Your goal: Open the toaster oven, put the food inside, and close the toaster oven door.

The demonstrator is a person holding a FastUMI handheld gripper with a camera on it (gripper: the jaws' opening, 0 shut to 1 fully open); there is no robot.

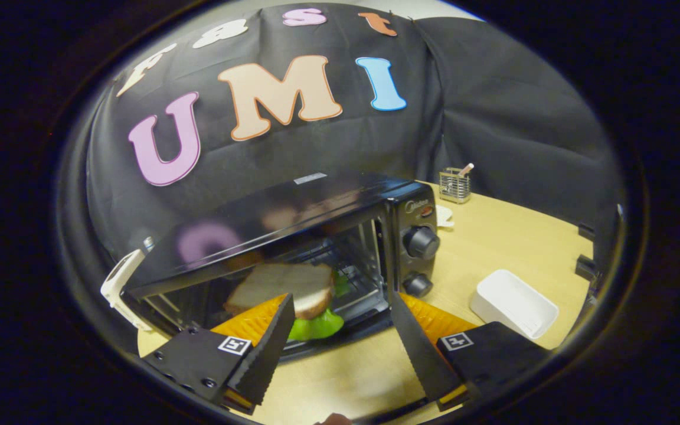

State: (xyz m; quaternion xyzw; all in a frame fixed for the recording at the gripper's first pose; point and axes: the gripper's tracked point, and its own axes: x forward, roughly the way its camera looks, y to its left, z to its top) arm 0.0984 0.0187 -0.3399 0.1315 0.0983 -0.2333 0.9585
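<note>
A black toaster oven stands on the wooden table, with two knobs on its right panel. A sandwich of white bread with green lettuce lies on the rack inside it, just beyond my fingertips. My gripper is open right in front of the oven's mouth, with nothing pressed between the fingers. The left finger partly covers the sandwich's near edge. A white handle piece shows at the oven's left corner. I cannot tell how the door stands.
A white rectangular dish sits on the table to the right of the oven. A wire mesh holder with a utensil stands behind the oven by the black cloth wall. Bare table lies under the fingers.
</note>
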